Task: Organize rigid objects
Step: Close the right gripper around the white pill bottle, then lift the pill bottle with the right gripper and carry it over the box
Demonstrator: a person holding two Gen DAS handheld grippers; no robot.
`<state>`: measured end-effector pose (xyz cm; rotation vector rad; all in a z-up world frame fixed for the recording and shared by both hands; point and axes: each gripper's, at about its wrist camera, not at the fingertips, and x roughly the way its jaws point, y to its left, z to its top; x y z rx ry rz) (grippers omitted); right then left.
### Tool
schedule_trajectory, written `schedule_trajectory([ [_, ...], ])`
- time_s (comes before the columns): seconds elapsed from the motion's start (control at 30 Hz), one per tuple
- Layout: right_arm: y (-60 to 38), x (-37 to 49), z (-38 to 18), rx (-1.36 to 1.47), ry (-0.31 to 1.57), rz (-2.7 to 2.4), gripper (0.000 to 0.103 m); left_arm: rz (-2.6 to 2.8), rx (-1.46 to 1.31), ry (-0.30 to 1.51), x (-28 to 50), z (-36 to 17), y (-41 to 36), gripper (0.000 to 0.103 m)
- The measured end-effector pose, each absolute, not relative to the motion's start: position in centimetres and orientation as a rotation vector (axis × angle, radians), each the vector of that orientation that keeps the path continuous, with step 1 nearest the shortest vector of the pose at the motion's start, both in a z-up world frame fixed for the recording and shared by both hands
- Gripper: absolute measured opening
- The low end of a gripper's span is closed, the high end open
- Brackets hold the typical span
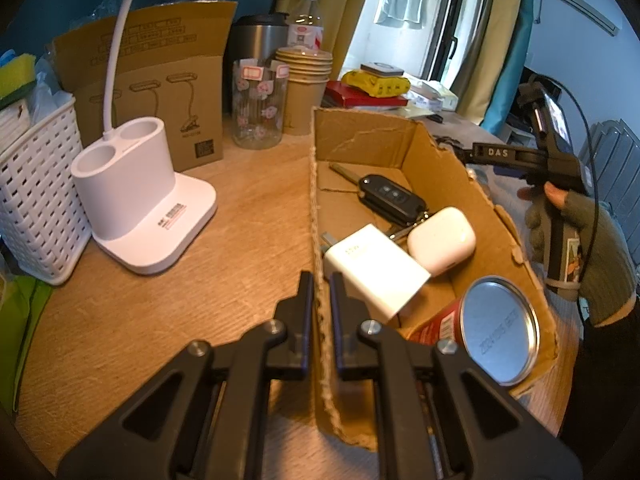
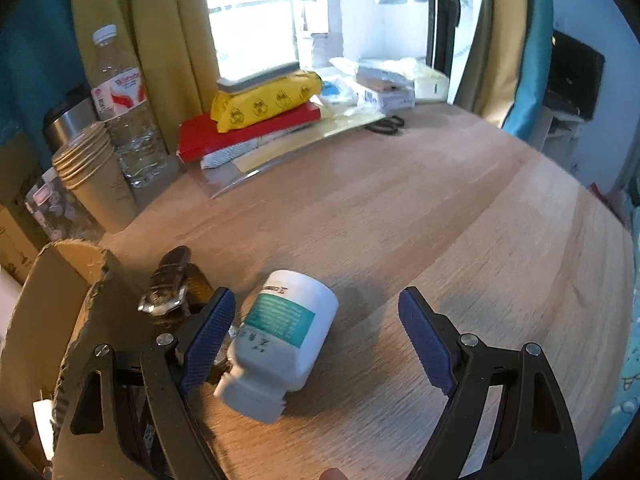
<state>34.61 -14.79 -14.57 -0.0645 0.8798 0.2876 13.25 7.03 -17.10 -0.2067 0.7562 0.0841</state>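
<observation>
- In the left wrist view, the left gripper (image 1: 321,280) sits at the bottom centre of the frame, its two fingers pinching the near wall of the cardboard box (image 1: 318,184), one finger outside the wall and one inside.
- The box fills the centre and right of that frame and lies on the wooden table (image 1: 248,208).
- Inside the box, a black car key (image 1: 390,196) lies toward the top, a white earbud case (image 1: 442,240) sits just below and to its right, and a white charger (image 1: 374,272) lies beside the case at lower left.
- A red can (image 1: 486,332) lies on its side at the lower right of the box, its silver end facing the camera.
- A white lamp base (image 1: 140,200) stands on the table at left of the frame, next to a white basket (image 1: 40,196) at the far left edge.
- At the right edge of the same view, a gloved right hand (image 1: 576,236) holds the right tool's handle.
- In the right wrist view, the right gripper (image 2: 316,336) is spread wide at the bottom of the frame.
- A white pill bottle (image 2: 282,344) with a teal label lies on its side on the table between the fingers, close against the left-hand blue pad (image 2: 208,332) and well apart from the other pad.
- The box's torn edge shows at the lower left of this view, with a watch (image 2: 170,284) on the table just beside it.
- A stack of paper cups (image 2: 96,172) and a water bottle (image 2: 124,112) stand at upper left.
</observation>
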Motion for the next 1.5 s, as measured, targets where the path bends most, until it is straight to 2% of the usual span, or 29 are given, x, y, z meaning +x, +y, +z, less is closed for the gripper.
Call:
schedule_trajectory([
  [0.13,-14.7,35.0,-15.4,-0.053,0.903,0.298,0.081,0.084,-0.217,0.768,13.5,-17.3,7.1,0.009],
  [0.2,-14.8,34.9,-15.6,-0.062,0.906,0.285,0.069,0.082,-0.223,0.771,13.6,-17.3,7.3,0.009],
  [0.23,-14.8,35.0,-15.7,-0.054,0.914,0.287,0.059,0.081,-0.222,0.770,13.6,-17.3,7.1,0.009],
  [0.3,-15.3,34.9,-15.8,-0.023,0.920,0.297,0.054,0.079,-0.224,0.769,13.5,-17.3,7.2,0.009],
  [0.97,-18.3,30.2,-13.5,0.026,0.795,0.266,0.049,0.112,-0.207,0.765,13.4,-17.3,7.4,0.009],
  [1.5,-17.3,25.1,-8.0,0.055,0.616,0.427,0.049,0.118,-0.200,0.765,13.5,-17.3,7.6,0.009],
])
